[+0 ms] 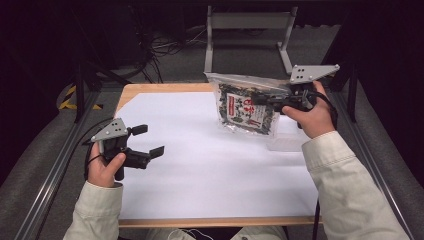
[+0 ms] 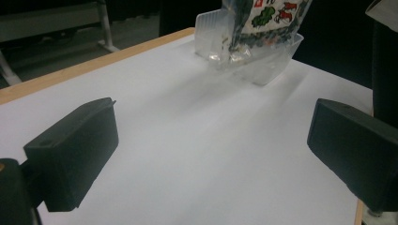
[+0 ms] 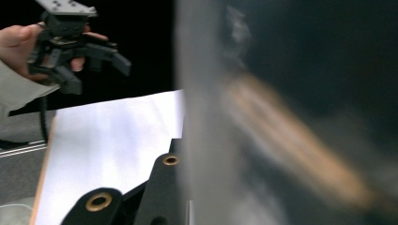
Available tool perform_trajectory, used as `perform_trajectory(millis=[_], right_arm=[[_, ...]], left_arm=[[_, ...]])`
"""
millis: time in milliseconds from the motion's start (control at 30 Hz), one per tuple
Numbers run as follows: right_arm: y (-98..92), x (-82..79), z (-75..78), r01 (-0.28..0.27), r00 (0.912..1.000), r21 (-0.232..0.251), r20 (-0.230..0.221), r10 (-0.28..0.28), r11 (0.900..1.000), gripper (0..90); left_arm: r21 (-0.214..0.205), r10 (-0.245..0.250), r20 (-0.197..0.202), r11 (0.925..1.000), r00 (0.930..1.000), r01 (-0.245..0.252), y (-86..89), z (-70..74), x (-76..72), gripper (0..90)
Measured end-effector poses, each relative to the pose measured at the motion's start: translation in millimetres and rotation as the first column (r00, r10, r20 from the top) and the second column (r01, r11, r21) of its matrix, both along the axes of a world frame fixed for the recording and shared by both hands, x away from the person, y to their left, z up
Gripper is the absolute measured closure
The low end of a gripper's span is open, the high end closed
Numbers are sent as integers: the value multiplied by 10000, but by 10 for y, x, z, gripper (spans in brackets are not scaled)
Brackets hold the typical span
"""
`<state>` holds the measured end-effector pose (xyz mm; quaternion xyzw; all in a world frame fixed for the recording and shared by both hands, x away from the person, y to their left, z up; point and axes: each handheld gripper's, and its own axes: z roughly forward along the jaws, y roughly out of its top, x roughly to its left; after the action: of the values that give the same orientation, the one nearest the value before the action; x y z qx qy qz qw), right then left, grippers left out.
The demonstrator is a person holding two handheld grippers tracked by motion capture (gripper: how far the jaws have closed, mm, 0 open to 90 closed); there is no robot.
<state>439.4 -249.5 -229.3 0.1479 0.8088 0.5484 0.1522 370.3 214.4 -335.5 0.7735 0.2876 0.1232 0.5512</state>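
A clear bag of dark snack pieces with a red label (image 1: 244, 107) hangs upright over the table's far right. My right gripper (image 1: 263, 100) is shut on the bag's right side. In the right gripper view the bag (image 3: 281, 117) is a close blur. Under the bag lies a clear plastic tray (image 1: 288, 140), and the bag's lower edge (image 2: 263, 18) dips toward that tray (image 2: 270, 65). My left gripper (image 1: 149, 139) is at the table's left, open, with nothing between its jaws (image 2: 211, 154). It also appears far off in the right gripper view (image 3: 89, 51).
A white sheet (image 1: 200, 160) covers the wooden table (image 1: 165, 88). A grey metal stand (image 1: 247, 22) and loose cables (image 1: 165, 47) lie on the floor beyond the far edge. Metal rails (image 1: 50, 175) run along both sides of the table.
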Motion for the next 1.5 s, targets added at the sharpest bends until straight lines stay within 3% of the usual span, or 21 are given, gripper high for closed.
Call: perform_trajectory(millis=[300,700,1033,1267,1500], right_arm=[[-238,119,82,857,9961,235,205,-862,9960,757],[-565,368,122,1919,9808,760,209,-1940,9785,757],[-867,486,101,3185,9460,578,446,-3211,9462,757],[-1008,463,90,3499,9338,675,547,-3536,9344,757],[-1132,453,84,3906,9163,876,588,-3962,9164,757]], left_arm=[[183,-16,-109,9998,9999,18,10,-56,23,31],[193,-143,-25,9997,9999,144,30,-66,18,30],[176,-234,-13,9996,9997,234,27,-63,8,31],[246,-395,58,9989,9992,394,27,-66,16,32],[281,-481,-22,9984,9988,482,1,-77,18,32]])
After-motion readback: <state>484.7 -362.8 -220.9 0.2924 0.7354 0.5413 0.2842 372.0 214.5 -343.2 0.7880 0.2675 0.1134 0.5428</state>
